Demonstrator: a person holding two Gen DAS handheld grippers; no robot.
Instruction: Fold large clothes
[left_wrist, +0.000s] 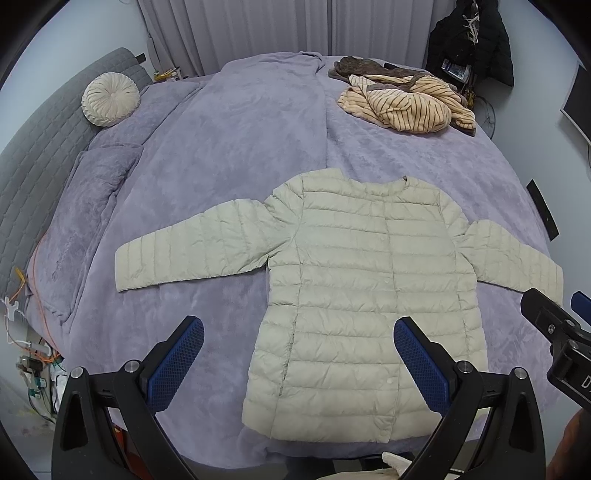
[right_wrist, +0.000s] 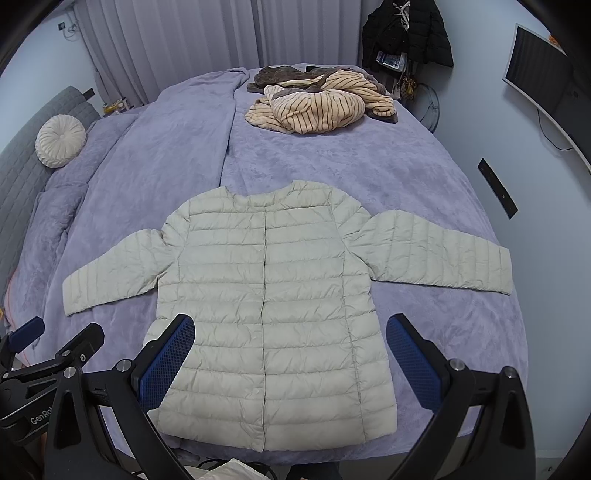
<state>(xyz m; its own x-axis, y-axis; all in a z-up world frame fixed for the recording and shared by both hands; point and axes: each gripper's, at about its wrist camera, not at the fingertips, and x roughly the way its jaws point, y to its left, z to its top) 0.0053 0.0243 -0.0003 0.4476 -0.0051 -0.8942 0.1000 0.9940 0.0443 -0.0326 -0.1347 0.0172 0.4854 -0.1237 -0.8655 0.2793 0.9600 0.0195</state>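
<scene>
We are reading "GenRo", cut off, in white on the black body of the left hand-held gripper (right_wrist: 22, 332); on the right hand-held gripper (left_wrist: 554, 314) only a "D" is showing.

Light is falling soft and even, cool-toned, no hard source showing. The jacket (left_wrist: 354, 280) is casting only a faint shadow onto the bedspread (left_wrist: 229, 147) along its hem. No glare. Around the jacket everything is staying sharp; far from it the fisheye is bending the curtains (right_wrist: 192, 40) and the frame corners are going black. No motion blur.
</scene>
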